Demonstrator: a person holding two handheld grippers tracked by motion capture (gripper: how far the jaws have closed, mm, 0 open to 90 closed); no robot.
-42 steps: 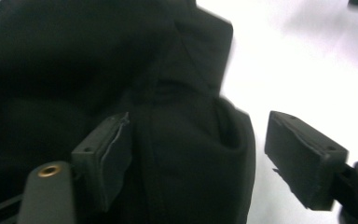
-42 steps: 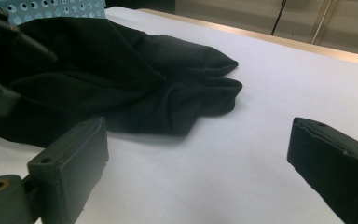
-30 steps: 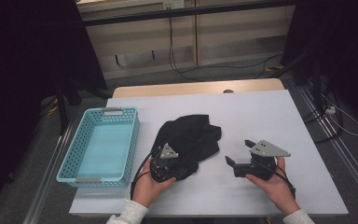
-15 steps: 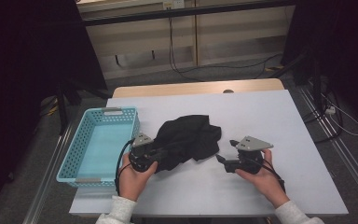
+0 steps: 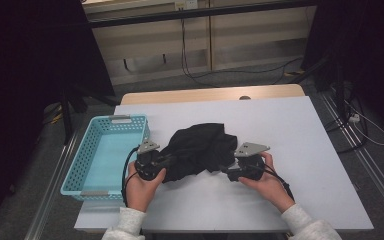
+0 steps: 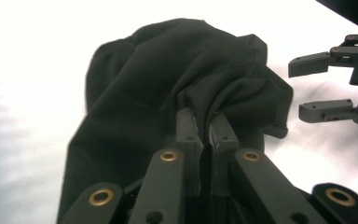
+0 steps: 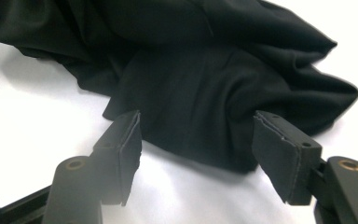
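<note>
The left tool (image 6: 205,140) pinches a fold of the crumpled black cloth garment (image 5: 200,150), jaws nearly together. The right tool (image 7: 196,144) stands wide, its jaws just short of the garment's edge. The garment lies mid white tabletop (image 5: 290,130); a light blue perforated plastic basket (image 5: 77,167) sits left of it.

A cloth (image 5: 200,150) is lying mid-table (image 5: 305,150), a basket (image 5: 105,155) is sitting to its left, grippers are flanking its near edge.

White table (image 5: 300,150): black cloth (image 5: 200,150) bunched near middle, light-blue basket (image 5: 75,170) at left edge.
</note>
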